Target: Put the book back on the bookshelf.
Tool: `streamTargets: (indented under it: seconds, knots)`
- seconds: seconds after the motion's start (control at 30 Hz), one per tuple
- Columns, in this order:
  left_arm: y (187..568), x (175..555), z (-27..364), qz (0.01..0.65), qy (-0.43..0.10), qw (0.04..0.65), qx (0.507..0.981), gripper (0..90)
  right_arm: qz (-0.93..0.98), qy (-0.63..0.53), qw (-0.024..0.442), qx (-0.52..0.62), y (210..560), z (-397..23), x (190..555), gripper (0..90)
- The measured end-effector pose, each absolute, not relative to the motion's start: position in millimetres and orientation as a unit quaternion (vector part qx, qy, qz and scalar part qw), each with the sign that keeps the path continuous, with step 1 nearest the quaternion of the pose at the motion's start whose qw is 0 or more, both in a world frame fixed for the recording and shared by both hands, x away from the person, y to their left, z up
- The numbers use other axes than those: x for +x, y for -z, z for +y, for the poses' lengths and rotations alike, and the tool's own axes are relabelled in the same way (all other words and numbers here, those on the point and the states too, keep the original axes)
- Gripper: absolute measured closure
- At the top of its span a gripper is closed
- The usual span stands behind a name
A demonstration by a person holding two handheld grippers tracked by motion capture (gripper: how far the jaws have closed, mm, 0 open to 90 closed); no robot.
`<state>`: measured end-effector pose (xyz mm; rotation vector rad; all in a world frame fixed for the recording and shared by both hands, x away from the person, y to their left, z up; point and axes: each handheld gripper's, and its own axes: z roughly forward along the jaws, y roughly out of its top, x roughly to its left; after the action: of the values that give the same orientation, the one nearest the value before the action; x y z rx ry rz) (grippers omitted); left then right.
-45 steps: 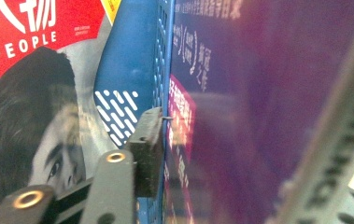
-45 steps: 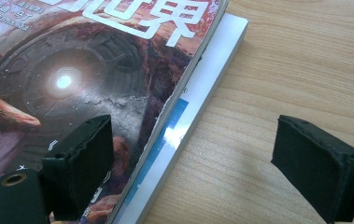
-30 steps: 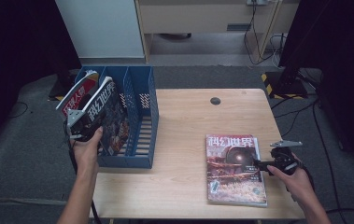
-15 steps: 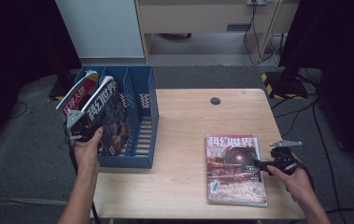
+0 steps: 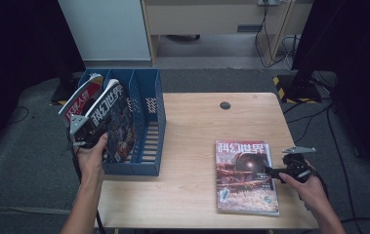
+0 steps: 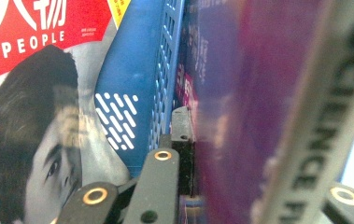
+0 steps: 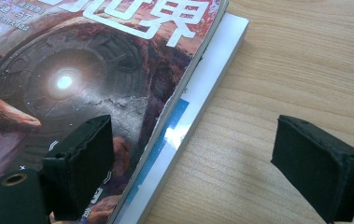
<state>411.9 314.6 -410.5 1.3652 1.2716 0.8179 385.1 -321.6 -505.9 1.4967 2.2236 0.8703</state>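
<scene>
My left gripper [image 5: 84,132] is shut on a dark science-fiction magazine [image 5: 112,117], held tilted over the blue file rack [image 5: 146,141] around its second slot. In the left gripper view the magazine's spine [image 6: 268,102] fills the gap between the jaws of the gripper [image 6: 258,179], beside a blue rack divider [image 6: 137,93]. A red magazine [image 5: 77,100] leans in the leftmost slot. My right gripper [image 5: 276,170] stands open at the right edge of a magazine [image 5: 243,175] lying flat on the table. Its jaws [image 7: 198,154] straddle the cover's edge [image 7: 95,70] and a second magazine underneath [image 7: 212,74].
The wooden table [image 5: 197,131] has bare surface between the rack and the flat magazines. A small black round cap [image 5: 225,105] sits near the far edge. Dark floor, cables and a cabinet lie beyond the table.
</scene>
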Motion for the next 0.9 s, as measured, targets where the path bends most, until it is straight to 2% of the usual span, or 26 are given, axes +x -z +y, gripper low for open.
streamTargets:
  seconds: [0.9]
  knots:
    - [403,426,304,0.512,-0.368,0.539,0.557,82.3,0.778,-0.306,0.159,0.525,506,-322,385,13.2]
